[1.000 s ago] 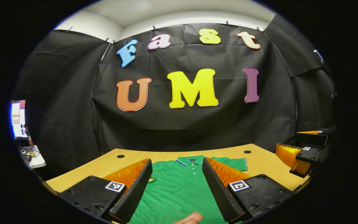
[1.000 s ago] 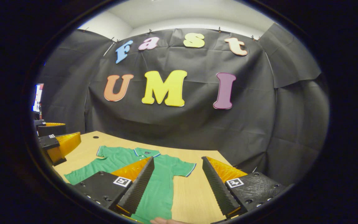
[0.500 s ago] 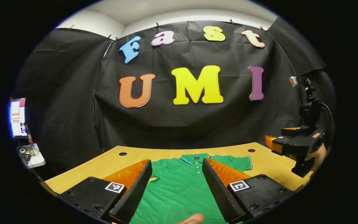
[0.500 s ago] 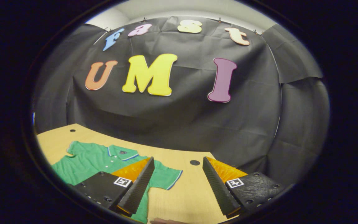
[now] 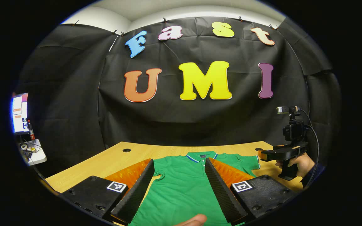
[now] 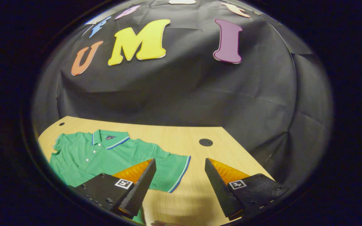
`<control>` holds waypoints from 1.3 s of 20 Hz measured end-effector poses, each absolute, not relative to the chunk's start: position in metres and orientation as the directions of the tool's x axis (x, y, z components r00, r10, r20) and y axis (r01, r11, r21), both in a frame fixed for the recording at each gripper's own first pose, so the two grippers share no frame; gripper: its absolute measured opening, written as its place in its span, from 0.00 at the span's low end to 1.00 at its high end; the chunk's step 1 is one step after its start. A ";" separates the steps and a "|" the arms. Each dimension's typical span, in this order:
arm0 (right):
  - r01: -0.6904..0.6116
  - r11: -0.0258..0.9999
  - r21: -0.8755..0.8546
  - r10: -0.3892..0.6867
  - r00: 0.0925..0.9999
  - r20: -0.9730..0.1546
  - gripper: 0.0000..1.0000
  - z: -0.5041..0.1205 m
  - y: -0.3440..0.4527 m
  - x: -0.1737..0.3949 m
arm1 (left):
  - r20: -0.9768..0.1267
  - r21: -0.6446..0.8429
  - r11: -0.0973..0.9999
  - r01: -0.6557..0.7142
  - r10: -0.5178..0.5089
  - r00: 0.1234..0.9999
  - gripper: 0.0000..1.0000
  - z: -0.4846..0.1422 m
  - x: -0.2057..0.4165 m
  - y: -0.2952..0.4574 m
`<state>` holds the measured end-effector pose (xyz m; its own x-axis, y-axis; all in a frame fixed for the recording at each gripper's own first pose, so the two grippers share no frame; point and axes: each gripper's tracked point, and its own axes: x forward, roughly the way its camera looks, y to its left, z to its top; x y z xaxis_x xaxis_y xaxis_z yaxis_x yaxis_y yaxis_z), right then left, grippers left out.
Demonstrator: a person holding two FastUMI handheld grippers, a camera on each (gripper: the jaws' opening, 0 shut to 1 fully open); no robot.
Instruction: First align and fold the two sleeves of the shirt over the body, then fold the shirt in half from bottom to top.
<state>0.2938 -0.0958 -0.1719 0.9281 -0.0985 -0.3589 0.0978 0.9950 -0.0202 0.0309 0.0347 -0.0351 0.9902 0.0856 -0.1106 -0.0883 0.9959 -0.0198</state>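
Observation:
A green polo shirt [image 5: 181, 188] lies flat, face up, on the wooden table [image 5: 112, 161], its collar toward the wall. My left gripper [image 5: 178, 162] hovers open above the shirt's body with nothing between its fingers. In the right gripper view the shirt [image 6: 99, 153] lies at the left, one short sleeve [image 6: 173, 168] spread toward the middle. My right gripper [image 6: 179, 161] is open just above that sleeve's cuff, holding nothing. In the left gripper view that right gripper [image 5: 278, 153] is at the far right beside the sleeve, held by a hand [image 5: 298, 163].
Round cable holes [image 5: 126, 150] [image 6: 205, 142] sit near the table's [image 6: 184, 138] back edge. Black cloth hangs close behind the table. A lit screen [image 5: 19, 113] and a small cluttered stand [image 5: 33, 155] are off to the left. A fingertip [image 5: 195, 219] pokes in at the bottom.
The right gripper has moved forward and tipped down toward the shirt's spread sleeve. The left gripper has stayed over the shirt's body, shifting only slightly. Both have stayed open.

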 end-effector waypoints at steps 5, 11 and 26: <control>0.099 0.994 -0.050 -0.111 0.889 -0.444 0.94 -0.215 -0.094 0.324 | -0.092 -0.012 0.993 -0.113 0.112 0.989 1.00 -0.031 0.033 0.045; 0.208 0.974 0.087 -0.122 0.811 -0.572 0.84 -0.245 -0.102 0.328 | -0.079 0.000 0.993 -0.120 0.119 0.990 1.00 -0.026 0.031 0.051; 0.069 0.988 -0.139 -0.129 0.863 -0.489 0.02 -0.218 -0.071 0.345 | -0.116 -0.014 0.991 -0.136 0.134 0.984 1.00 -0.037 0.036 0.056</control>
